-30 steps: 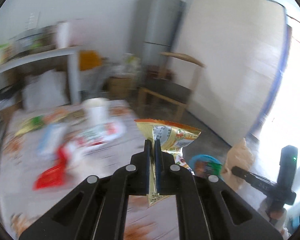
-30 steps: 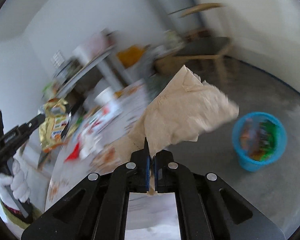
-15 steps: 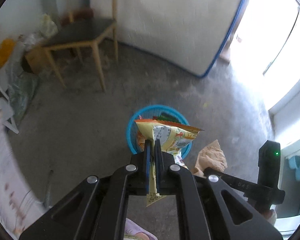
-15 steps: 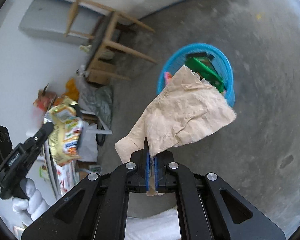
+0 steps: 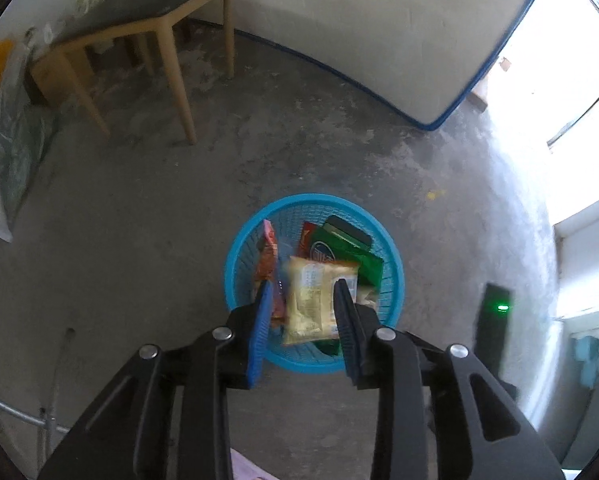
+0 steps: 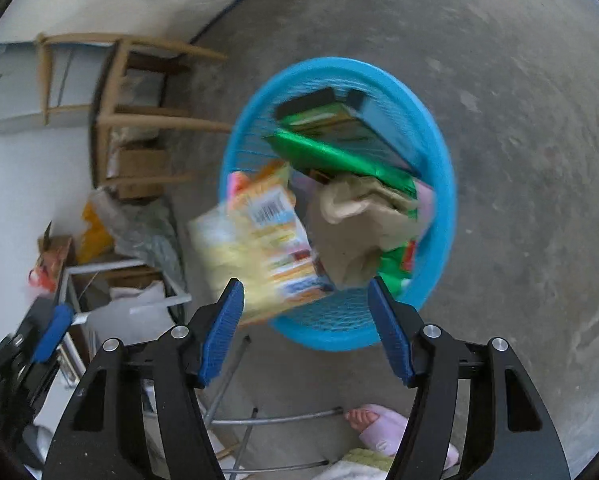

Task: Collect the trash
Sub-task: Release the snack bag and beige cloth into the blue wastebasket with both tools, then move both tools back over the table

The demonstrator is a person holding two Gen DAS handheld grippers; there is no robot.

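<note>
A blue mesh basket [image 5: 311, 199] stands on the concrete floor, holding green and red wrappers [image 5: 341, 250]. My left gripper [image 5: 302, 286] hangs over it, jaws opening. A blurred yellow snack packet [image 5: 313, 300] shows between the jaws, loose from the pads and dropping toward the basket. In the right wrist view the same packet [image 6: 259, 248] tumbles over the basket rim [image 6: 331, 65]. My right gripper [image 6: 305, 282] is over the basket too, jaws opening with nothing gripped. The crumpled brown paper [image 6: 351, 228] lies inside on the green wrappers [image 6: 339, 156].
A wooden chair [image 5: 139, 28] stands behind the basket by a pale mattress [image 5: 379, 32] leaning on the wall. A bright doorway is at the right. Thin metal legs [image 6: 235, 380] and a foot in a pink slipper [image 6: 383, 428] are below the right gripper.
Both grippers swung from the table down over the blue basket and went from shut to open. The yellow packet and the brown paper left the jaws and fell toward the basket.
</note>
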